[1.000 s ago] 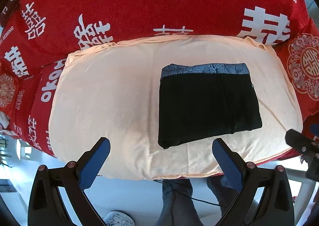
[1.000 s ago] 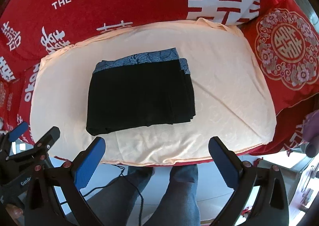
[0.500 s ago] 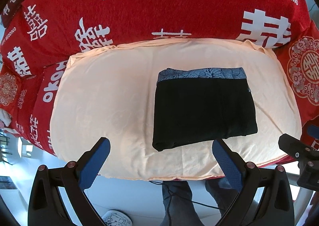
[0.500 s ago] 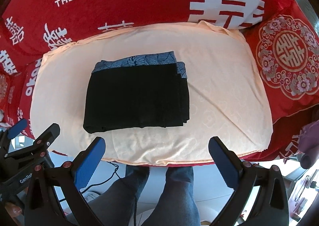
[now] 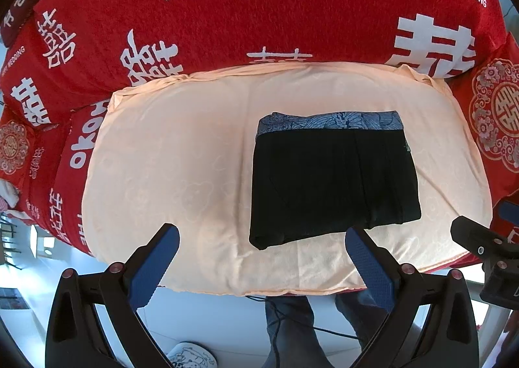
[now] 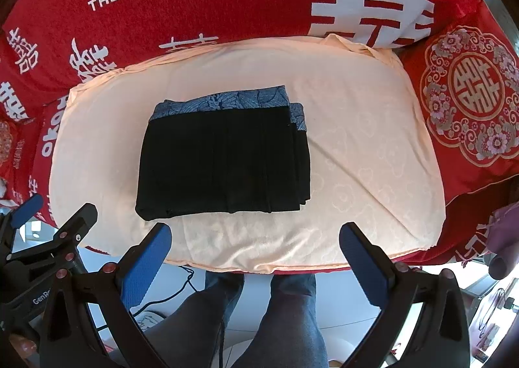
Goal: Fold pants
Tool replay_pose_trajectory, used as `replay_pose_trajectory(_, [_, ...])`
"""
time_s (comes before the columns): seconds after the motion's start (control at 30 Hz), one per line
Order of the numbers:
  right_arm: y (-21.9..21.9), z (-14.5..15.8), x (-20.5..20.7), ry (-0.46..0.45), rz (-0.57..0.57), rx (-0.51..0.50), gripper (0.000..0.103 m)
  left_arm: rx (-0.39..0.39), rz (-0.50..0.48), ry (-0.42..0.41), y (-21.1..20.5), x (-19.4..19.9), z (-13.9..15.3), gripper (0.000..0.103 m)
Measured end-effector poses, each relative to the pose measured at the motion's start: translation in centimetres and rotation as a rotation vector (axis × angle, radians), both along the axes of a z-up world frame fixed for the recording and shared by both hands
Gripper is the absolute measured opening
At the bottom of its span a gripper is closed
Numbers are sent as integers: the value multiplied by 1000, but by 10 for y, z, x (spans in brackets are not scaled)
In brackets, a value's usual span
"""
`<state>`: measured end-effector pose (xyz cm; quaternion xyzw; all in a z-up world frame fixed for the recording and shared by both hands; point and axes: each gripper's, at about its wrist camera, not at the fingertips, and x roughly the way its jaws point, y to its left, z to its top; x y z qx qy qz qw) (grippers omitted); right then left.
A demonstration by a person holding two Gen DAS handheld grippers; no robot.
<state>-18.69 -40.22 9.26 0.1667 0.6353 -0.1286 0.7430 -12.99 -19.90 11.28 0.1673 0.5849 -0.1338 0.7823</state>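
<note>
Black pants (image 5: 334, 183) lay folded in a compact rectangle on the peach cushion (image 5: 168, 166), right of its centre, patterned blue waistband at the far edge. The left gripper (image 5: 262, 249) and the right gripper (image 6: 255, 246) hung spread wide, empty, above the near edge. A careless nudge could spill the stacked layers. No containers showed.

We are seeing a peach cushion (image 5: 181, 153) lying on a red sofa cover (image 5: 246, 20) printed with white characters and "THE BIGDAY". A red embroidered pillow (image 6: 470, 102) is sitting at its right. Below, jeans-clad legs (image 6: 292, 309) are standing on the pale floor (image 5: 211, 319).
</note>
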Motion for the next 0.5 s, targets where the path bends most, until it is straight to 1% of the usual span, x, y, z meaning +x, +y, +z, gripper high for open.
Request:
replay_pose_trajectory(0.27, [0, -3, 7, 9, 14, -2, 103, 6, -8, 0, -4, 0, -1, 103])
replay_pose_trajectory(0.5, [1, -4, 9, 14, 25, 1, 103, -7, 3, -1, -4, 1, -1, 103])
